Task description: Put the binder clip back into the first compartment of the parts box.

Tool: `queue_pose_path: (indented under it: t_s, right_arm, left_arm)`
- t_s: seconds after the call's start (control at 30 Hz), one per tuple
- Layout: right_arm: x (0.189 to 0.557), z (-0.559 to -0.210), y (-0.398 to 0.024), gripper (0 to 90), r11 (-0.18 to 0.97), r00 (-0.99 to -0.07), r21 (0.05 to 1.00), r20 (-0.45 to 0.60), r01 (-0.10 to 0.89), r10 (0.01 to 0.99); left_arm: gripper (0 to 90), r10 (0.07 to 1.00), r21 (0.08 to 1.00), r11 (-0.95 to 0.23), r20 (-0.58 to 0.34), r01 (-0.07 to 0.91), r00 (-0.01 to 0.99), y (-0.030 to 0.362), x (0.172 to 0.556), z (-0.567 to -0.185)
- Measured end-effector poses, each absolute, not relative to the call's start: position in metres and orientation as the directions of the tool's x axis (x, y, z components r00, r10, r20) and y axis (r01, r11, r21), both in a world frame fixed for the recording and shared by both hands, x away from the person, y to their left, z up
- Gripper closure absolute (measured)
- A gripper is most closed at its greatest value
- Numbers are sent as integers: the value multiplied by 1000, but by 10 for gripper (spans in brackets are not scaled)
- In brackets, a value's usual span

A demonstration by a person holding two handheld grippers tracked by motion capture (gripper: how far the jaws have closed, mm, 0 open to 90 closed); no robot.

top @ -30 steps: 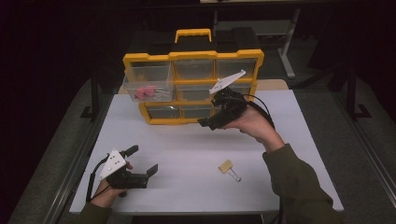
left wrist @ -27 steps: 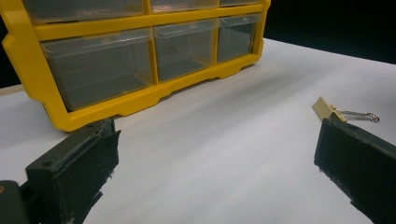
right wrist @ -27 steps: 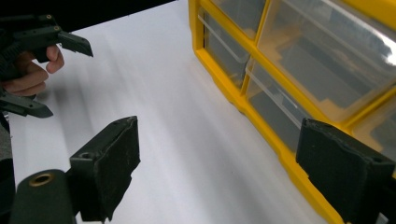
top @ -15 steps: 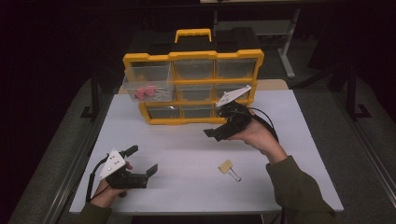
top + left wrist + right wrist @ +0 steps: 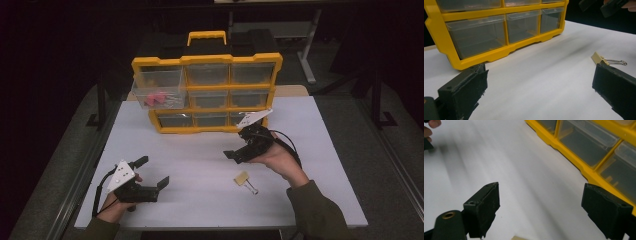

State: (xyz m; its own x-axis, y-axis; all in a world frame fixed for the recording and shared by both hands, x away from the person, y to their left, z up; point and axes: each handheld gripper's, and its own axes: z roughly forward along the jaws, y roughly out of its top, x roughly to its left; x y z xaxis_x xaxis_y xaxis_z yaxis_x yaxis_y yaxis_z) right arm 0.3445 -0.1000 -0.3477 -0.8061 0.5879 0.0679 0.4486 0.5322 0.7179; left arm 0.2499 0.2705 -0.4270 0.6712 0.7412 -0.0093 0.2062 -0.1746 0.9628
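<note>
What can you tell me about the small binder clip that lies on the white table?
The binder clip is small, with a pale tan body and two thin silver wire handles. It lies flat on the bare white table, its handles stretching toward the person's side. Nothing grips it: the right gripper hovers open just above and behind it, and the left gripper rests open farther left. In the left gripper view the clip sits just beyond one black jaw, apart from the yellow drawer organizer.

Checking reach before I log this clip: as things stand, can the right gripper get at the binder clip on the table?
Probably yes. The right gripper hangs just above and behind the binder clip, jaws open and empty, and only bare white table lies between them. The left gripper sits well off to the side.
</note>
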Motion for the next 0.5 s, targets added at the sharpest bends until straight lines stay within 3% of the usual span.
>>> queue_pose_path:
  t_s: [0.5]
  right_arm:
    - [329,-383,-111,168,549,-784,668,85,502,614]
  left_arm:
    - [0,743,962,-179,-7,208,669,272,250,-426]
